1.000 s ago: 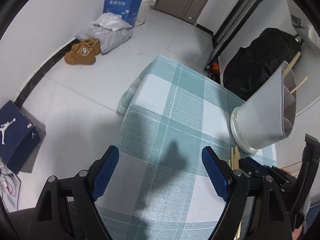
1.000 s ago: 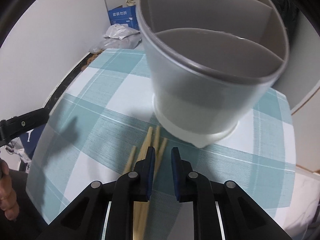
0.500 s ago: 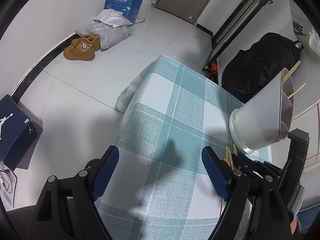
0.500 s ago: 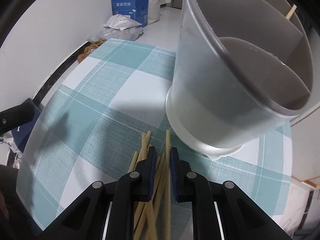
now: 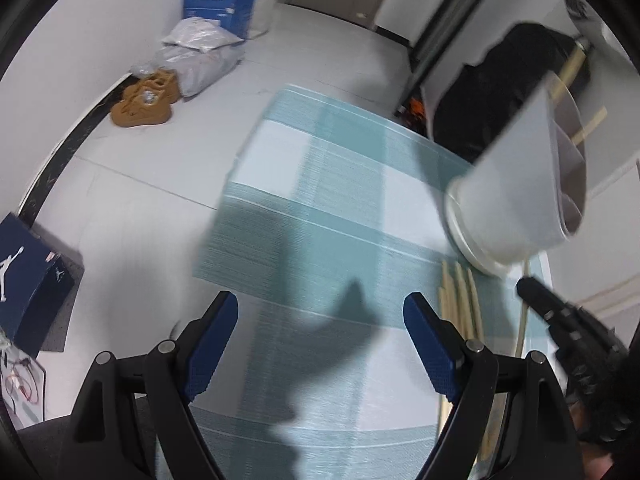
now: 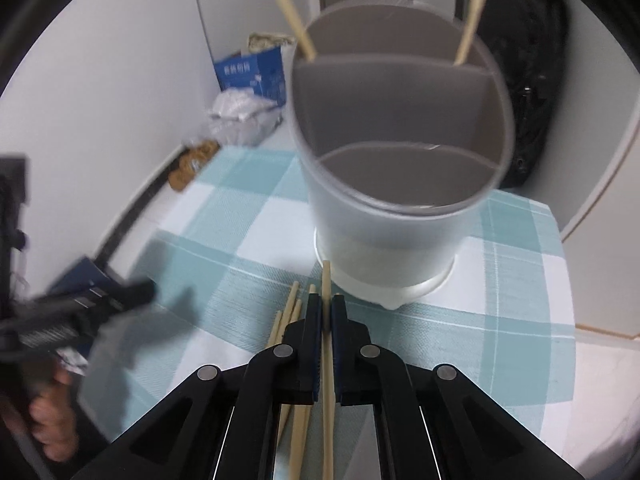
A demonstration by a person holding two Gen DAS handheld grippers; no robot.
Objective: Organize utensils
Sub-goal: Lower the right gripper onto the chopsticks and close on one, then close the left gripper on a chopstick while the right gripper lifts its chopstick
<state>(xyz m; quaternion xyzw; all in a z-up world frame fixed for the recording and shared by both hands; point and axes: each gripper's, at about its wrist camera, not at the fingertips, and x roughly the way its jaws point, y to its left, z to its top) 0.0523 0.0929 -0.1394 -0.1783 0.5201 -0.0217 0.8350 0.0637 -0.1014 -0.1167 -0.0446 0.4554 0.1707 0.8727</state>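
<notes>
1. One chopstick is pinched between the blue pads of the right gripper. Its tip pokes out past the fingertips toward the foot of the holder, and its shaft runs back between the fingers toward the camera.
2. The jaws of the right gripper have just been closing, and they now press on that chopstick with almost no gap left.
3. The loose chopsticks lie on the tablecloth in front of the holder's base, just left of the held one and partly under the right gripper.
4. The holder is a grey round cup on a white foot, standing upright on the tablecloth. Walls split its inside into compartments.
5. Two sticks lean out of the holder's far compartments, one at the left and one at the right.
6. The left gripper hangs over the cloth to the left of the holder, jaws spread wide and nothing between them.
7. In the left wrist view, the holder sits at the right, with the loose chopsticks in front of its base.
8. On the floor beyond the holder's left are brown shoes, grey bags and a blue box. A black bag stands behind the holder on the right.
</notes>
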